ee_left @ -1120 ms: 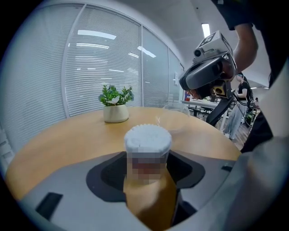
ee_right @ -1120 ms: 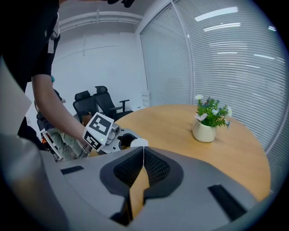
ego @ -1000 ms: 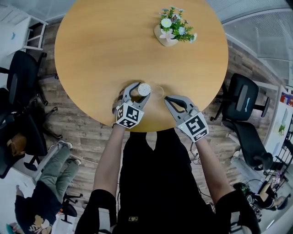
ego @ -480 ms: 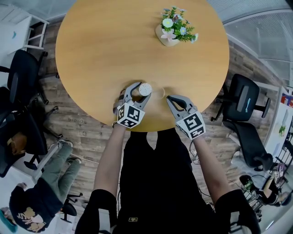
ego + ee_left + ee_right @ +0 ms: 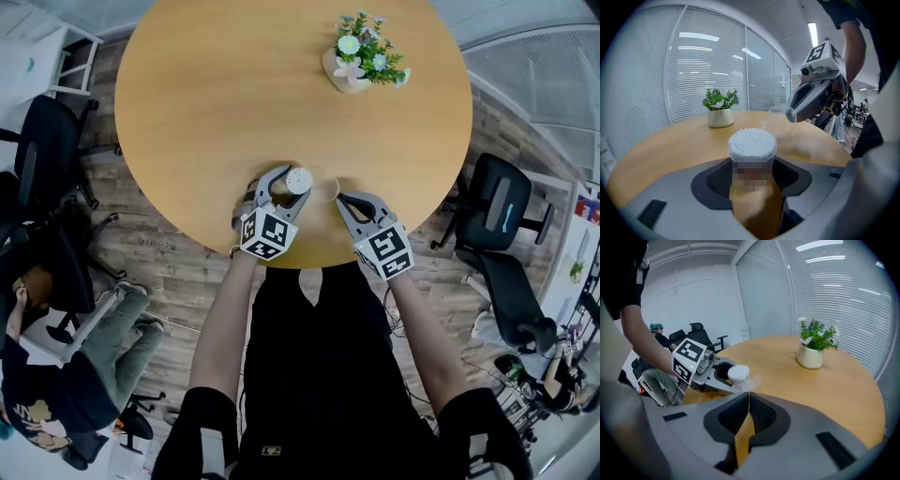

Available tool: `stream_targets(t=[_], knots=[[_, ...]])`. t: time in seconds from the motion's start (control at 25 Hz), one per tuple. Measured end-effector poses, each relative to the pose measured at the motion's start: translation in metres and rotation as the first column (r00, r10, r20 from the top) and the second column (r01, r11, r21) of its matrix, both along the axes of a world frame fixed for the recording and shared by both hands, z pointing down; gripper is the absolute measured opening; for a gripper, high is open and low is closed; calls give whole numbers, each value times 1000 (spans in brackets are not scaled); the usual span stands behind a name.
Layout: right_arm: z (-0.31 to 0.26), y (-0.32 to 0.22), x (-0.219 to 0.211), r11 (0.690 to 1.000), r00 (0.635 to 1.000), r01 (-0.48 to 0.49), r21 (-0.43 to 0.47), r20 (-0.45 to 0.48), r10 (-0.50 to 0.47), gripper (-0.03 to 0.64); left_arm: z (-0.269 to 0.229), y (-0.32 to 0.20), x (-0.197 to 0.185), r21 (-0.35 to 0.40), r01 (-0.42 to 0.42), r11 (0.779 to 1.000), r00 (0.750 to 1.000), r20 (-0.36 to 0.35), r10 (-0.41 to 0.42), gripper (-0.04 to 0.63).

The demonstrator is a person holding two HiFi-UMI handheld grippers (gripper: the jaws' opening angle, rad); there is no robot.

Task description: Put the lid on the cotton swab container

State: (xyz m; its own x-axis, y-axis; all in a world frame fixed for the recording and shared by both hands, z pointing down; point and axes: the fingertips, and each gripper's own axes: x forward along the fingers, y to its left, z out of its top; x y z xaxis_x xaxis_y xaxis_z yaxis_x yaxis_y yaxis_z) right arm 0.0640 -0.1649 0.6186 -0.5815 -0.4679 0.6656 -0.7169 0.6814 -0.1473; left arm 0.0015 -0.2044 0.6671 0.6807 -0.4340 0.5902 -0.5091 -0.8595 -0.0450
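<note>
The left gripper (image 5: 284,186) clamps the upright cotton swab container (image 5: 753,145), and the right gripper (image 5: 747,398) pinches the clear lid (image 5: 746,383) just beside it.

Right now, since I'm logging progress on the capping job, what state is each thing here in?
cotton swab container: uncapped, full of swabs, upright
lid: off, held just beside the container
left tongs: shut on the container
right tongs: shut on the lid's edge
potted plant: upright on the table
</note>
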Motion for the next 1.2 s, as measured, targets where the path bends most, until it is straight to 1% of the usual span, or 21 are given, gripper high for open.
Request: stream_targets(t=[0.2, 0.76, 1.2], knots=[[-14, -5, -8, 1000, 999, -1, 18, 44, 0, 5, 1, 0, 1, 0, 0, 1000, 1000, 3, 0, 256], [-25, -9, -30, 999, 995, 35, 33, 97, -38, 5, 1, 1, 1, -2, 2, 1000, 1000, 3, -2, 256], [-30, -16, -50, 995, 989, 84, 46, 118, -89, 5, 0, 1, 1, -2, 1, 1000, 1000, 4, -1, 256]])
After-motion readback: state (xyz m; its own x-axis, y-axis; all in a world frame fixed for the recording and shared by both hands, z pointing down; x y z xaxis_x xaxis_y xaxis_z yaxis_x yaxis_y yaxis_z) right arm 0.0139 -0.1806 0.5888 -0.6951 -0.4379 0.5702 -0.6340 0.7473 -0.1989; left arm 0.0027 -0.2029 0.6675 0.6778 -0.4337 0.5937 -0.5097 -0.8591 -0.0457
